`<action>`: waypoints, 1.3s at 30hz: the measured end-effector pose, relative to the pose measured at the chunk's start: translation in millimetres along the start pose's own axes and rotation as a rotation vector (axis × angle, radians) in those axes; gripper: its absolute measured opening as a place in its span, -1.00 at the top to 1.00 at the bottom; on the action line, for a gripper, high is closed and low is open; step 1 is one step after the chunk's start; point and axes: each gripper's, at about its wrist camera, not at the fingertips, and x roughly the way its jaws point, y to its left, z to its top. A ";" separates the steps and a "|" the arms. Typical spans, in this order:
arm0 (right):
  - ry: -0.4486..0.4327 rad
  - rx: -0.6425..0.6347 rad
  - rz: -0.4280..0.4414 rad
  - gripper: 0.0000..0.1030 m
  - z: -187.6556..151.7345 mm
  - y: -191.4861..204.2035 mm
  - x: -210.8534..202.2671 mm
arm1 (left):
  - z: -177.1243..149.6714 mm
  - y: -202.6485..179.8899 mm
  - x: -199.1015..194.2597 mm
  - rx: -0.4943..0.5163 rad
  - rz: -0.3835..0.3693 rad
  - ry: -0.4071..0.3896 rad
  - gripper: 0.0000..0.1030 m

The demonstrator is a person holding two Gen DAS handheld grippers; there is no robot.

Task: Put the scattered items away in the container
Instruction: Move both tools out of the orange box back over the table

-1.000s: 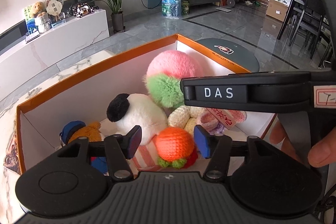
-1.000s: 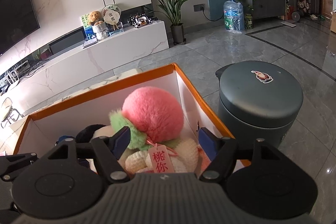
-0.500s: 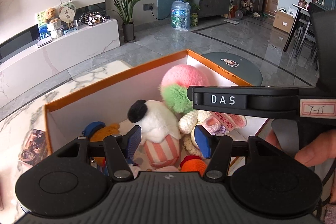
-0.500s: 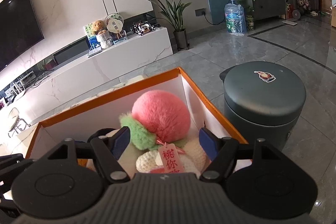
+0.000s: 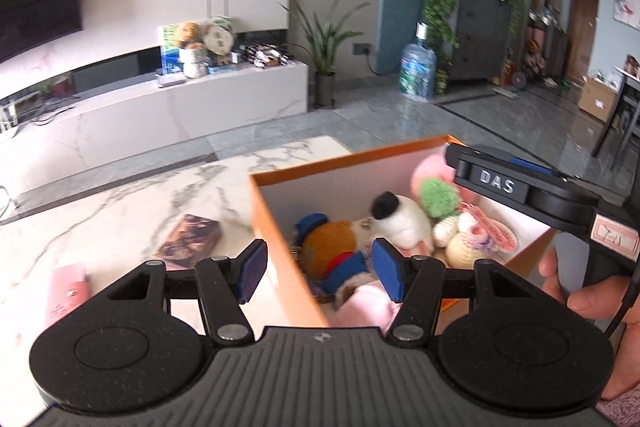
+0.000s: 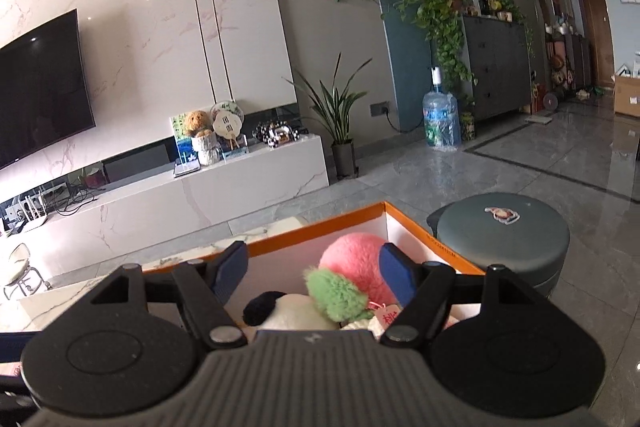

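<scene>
- marble desk (image 5: 120,211) under everything, pale with grey veins.
- orange box (image 5: 276,227) with white inside, on the desk's right part; far corner also seen from the right wrist (image 6: 384,205).
- grey round bin (image 6: 504,239) on the floor just beyond the box.
- left gripper (image 5: 316,269) over the box's near left wall, blue pads apart, nothing between them but air; one pad outside the wall, one over the inside.
- right gripper (image 6: 316,271) low over the box, pads wide apart, empty; seen side-on from the left wrist (image 5: 500,183), marked "das", a hand (image 5: 576,291) on its handle.
- pink ball (image 6: 356,265) with a green tuft (image 6: 336,293), in the box's far right corner.
- white plush (image 5: 400,219) with a black ear, mid-box.
- brown and blue plush (image 5: 332,247) by the left wall, inside.
- cream knitted bits (image 5: 460,243) at the right, inside.
- small book (image 5: 190,237) on the desk, left of the box, outside it.
- pink case (image 5: 66,293) on the desk, further left, outside the box.
</scene>
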 end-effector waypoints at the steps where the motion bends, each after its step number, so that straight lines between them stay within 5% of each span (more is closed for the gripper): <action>1: -0.019 -0.005 -0.002 -0.53 -1.5 4.0 -4.6 | -1.6 6.1 -6.2 -0.013 0.011 -0.011 -0.33; 16: -0.250 -0.293 0.090 -0.69 -46.9 93.2 -84.0 | -40.2 103.0 -70.1 -0.160 0.188 -0.096 -0.35; 27: -0.206 -0.433 0.150 -0.75 -91.2 149.6 -131.9 | -75.9 153.3 -86.9 -0.219 0.214 -0.133 -0.35; 39: -0.096 -0.522 0.214 -0.75 -117.9 201.4 -130.6 | -105.7 189.7 -89.0 -0.267 0.215 -0.149 -0.35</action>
